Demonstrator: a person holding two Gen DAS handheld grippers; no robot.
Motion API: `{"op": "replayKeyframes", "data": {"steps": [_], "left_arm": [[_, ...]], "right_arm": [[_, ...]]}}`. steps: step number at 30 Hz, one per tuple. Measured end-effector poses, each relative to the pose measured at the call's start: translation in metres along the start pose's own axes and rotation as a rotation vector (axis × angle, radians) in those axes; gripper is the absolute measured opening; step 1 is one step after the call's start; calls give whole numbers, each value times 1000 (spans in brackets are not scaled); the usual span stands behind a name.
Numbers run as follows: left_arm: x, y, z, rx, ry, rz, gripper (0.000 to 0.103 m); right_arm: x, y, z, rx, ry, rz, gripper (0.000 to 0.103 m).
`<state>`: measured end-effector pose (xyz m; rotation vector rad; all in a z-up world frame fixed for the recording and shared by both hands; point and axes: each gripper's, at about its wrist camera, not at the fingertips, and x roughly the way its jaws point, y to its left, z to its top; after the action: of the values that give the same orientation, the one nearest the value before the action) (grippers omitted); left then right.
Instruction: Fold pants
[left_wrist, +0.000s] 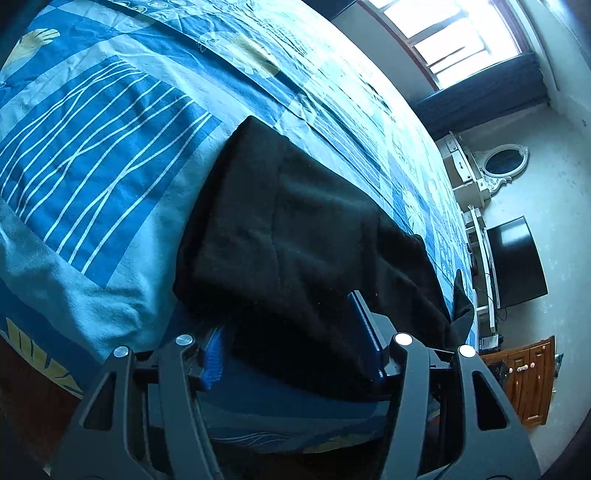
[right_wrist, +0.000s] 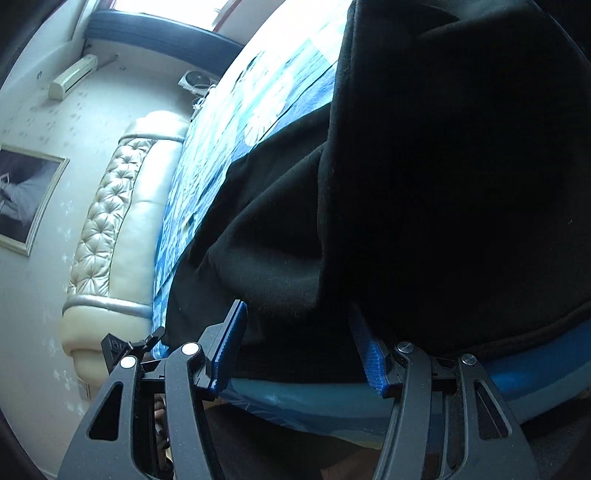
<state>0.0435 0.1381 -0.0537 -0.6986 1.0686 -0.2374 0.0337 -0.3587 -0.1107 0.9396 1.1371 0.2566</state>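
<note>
Black pants (left_wrist: 295, 229) lie folded on a blue patterned bedsheet (left_wrist: 110, 147). In the left wrist view the near edge of the pants lies between the wide-apart blue pads of my left gripper (left_wrist: 291, 332), which is open; its left pad is partly under the cloth. In the right wrist view the pants (right_wrist: 424, 184) fill most of the frame, with a fold ridge running down toward the gripper. My right gripper (right_wrist: 299, 332) is open, its blue pads on either side of the hanging edge of the pants at the bed's edge.
A cream tufted headboard (right_wrist: 110, 229) stands at one end of the bed. A window (left_wrist: 454, 37), a white dresser with oval mirror (left_wrist: 502, 162), a black TV (left_wrist: 517, 262) and a wooden cabinet (left_wrist: 528, 384) line the far wall.
</note>
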Motion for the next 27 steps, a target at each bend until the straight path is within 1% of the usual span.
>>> {"op": "replayKeyframes", "data": {"steps": [1,2,3,4,5,6,8,10,12,15,17,18,19,20,21,22,23,25,27], "left_arm": [[2,-2,1,10,6,4,48],[4,-5,1,23,16,12,39],[6,-7,0,42,25,30,28],[8,-10,-1,65,29,55,17],[9,-13,-3,91,31,85,13],[8,-15,-4,104,26,107,10],[2,-16,-7,109,2,119,8],[-5,-12,-10,102,-11,124,8],[-5,-4,-11,95,-3,131,8],[3,12,-15,65,32,116,8],[6,15,-15,53,36,104,8],[6,14,-15,59,37,107,9],[5,11,-15,76,37,115,10],[3,7,-15,102,34,120,10],[-2,2,-17,136,27,127,13],[-6,-3,-18,166,19,139,17],[-11,-8,-20,197,10,155,20],[-22,-18,-24,246,-10,171,39],[-31,-26,-26,256,-38,170,47]], "right_arm": [[1,2,1,9,-6,1,57],[3,4,2,13,-11,-5,52],[0,0,6,11,-17,-17,38],[1,0,7,2,-17,-27,28],[1,0,8,1,-10,-38,20],[-1,1,7,9,-14,-34,17],[-10,6,1,-10,-17,-17,12],[-22,10,-7,-42,-22,-9,11],[-24,9,-16,-58,-7,-19,11],[-16,-7,-24,-44,28,-43,10],[-12,-14,-25,-36,38,-25,9],[-13,-14,-26,-38,47,-21,9],[-15,-11,-25,-43,56,-20,12],[-21,-7,-24,-57,59,-36,18],[-24,-2,-19,-80,56,-64,26],[-31,5,-17,-107,48,-89,29],[-42,10,-14,-138,30,-112,29],[-63,14,-1,-182,-6,-141,29],[-86,16,29,-205,-80,-188,31]]}}
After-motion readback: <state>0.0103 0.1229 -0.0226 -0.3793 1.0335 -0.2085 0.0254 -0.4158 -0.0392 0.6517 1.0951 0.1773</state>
